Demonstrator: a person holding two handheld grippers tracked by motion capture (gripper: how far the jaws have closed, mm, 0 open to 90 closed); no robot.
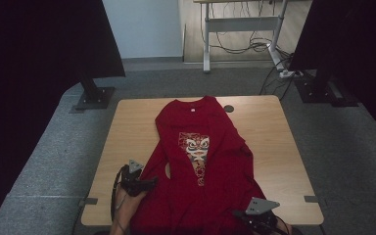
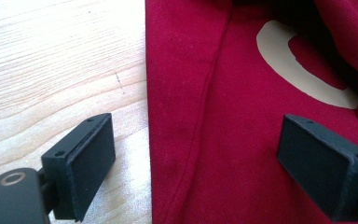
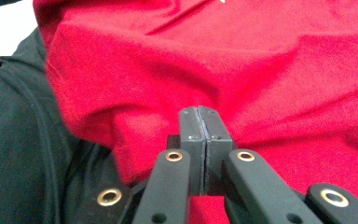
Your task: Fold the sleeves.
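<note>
Red shirt (image 1: pixel 203 161) spread mid-surface (image 1: pixel 127 132), hem toward 6 o'clock. Soft, light, drapey; take hems. Right claw (image 3: pixel 199 140) pinched closed at hem fold. Left claw (image 2: pixel 196 158) wide open straddling 9 o'clock edge.

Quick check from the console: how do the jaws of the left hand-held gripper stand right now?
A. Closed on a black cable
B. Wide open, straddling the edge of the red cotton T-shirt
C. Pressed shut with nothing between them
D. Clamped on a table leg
B: in the left gripper view the left hand-held gripper has its jaws far apart, one over the light wooden table, the other over the red cotton T-shirt, neither pad pressing on it.
</note>
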